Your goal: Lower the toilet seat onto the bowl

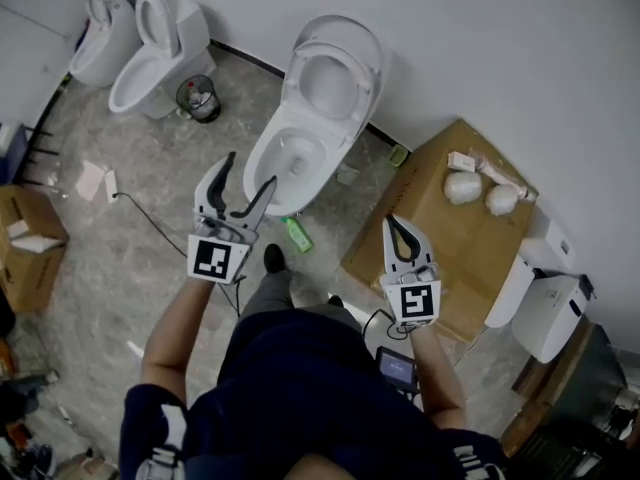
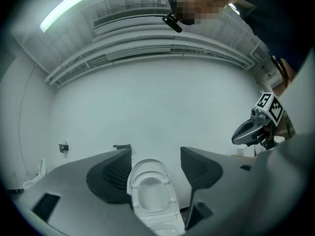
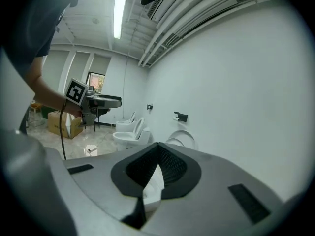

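Showing the white ceramic toilet bowl [image 1: 270, 183] at the upper centre of the head view, set on a grey marbled floor [image 1: 120, 248] against a plain white wall [image 1: 500, 48]. The white oval toilet seat [image 1: 298, 78] stands raised above the bowl, leaning back with its lid towards the wall. The left gripper [image 1: 251, 171] hovers at the lower left of the bowl, apart from it, its 2 jaws spread wide with nothing between the pads; in the left gripper view the upright seat appears in the gap, well beyond the tips. The right gripper [image 1: 392, 219] sits at the lower right of centre, over the edge of a flat brown cardboard box [image 1: 440, 218], its jaws meeting at the tips and holding nothing. At the upper left stand 2 further white toilets [image 1: 150, 68], with a small black waste bin [image 1: 198, 98] just beside them.
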Available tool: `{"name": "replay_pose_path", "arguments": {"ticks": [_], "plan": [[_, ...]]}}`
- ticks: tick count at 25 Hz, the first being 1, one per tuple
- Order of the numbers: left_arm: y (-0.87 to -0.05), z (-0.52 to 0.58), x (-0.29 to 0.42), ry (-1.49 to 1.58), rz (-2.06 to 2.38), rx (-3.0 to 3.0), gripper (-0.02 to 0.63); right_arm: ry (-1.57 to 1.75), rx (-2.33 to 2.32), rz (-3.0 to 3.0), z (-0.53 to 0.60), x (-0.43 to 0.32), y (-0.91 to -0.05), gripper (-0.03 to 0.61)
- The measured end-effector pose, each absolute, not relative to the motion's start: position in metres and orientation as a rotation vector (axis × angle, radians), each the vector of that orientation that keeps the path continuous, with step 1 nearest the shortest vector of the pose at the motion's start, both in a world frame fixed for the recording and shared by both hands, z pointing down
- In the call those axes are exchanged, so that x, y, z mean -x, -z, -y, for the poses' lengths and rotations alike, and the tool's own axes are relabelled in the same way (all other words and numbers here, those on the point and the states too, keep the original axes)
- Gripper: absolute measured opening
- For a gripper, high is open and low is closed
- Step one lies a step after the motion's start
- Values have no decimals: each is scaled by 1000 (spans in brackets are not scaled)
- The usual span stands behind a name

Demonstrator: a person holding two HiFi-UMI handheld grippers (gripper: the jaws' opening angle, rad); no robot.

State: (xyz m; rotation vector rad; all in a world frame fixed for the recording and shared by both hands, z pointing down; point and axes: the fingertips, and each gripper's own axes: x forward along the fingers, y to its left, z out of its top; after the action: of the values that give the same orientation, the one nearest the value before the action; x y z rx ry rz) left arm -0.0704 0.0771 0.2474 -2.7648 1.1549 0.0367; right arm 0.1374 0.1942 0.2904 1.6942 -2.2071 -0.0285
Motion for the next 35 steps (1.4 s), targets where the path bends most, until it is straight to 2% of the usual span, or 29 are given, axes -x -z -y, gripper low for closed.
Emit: {"name": "replay_pose_path", "arguments": {"ticks": [12, 35], "plan": [[-279, 47, 43, -113, -945, 3121, 305, 45, -1764, 2044, -119, -107, -300, 20], [-400, 225, -98, -259, -1156, 3604, 305, -21, -1628, 2076, -49, -169, -336, 20]]}}
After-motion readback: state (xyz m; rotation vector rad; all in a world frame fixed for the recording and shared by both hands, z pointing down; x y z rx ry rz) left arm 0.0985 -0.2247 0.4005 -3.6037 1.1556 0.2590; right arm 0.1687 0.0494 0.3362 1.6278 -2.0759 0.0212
